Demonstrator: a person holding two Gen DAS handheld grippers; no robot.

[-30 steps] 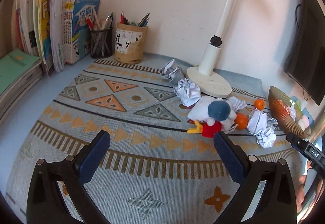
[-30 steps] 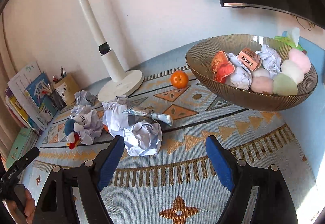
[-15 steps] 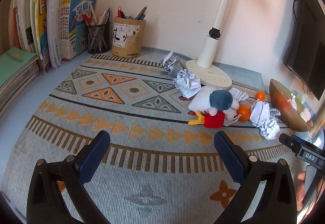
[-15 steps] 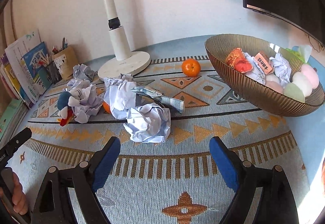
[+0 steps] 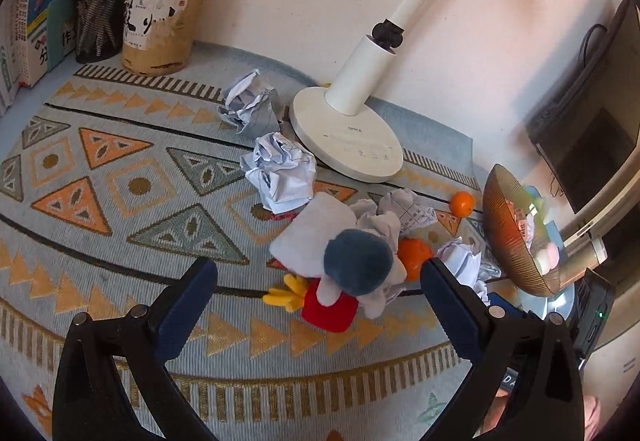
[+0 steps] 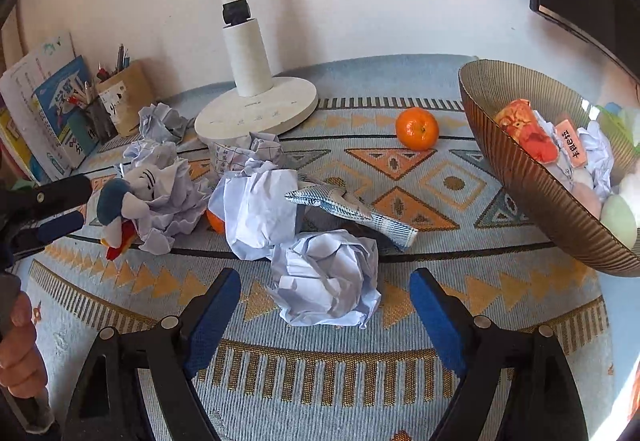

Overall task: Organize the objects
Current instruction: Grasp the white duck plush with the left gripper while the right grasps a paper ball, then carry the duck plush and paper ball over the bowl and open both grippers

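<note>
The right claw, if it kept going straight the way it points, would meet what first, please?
Most likely the crumpled paper ball lying on the mat just ahead of the open right claw, though depth is hard to judge.

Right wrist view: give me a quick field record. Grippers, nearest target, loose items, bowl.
right gripper: open, jaws have just been closing, pads not on anything
nearest target: crumpled white paper ball, on the patterned woven mat, just ahead of the jaws
left gripper: open, at the plush duck toy with blue-grey head, not gripping it
loose items: whole orange mandarin alone near the white lamp base; second mandarin half hidden by paper
bowl: ribbed brown bowl, holds snack packets, paper and pastel balls
</note>
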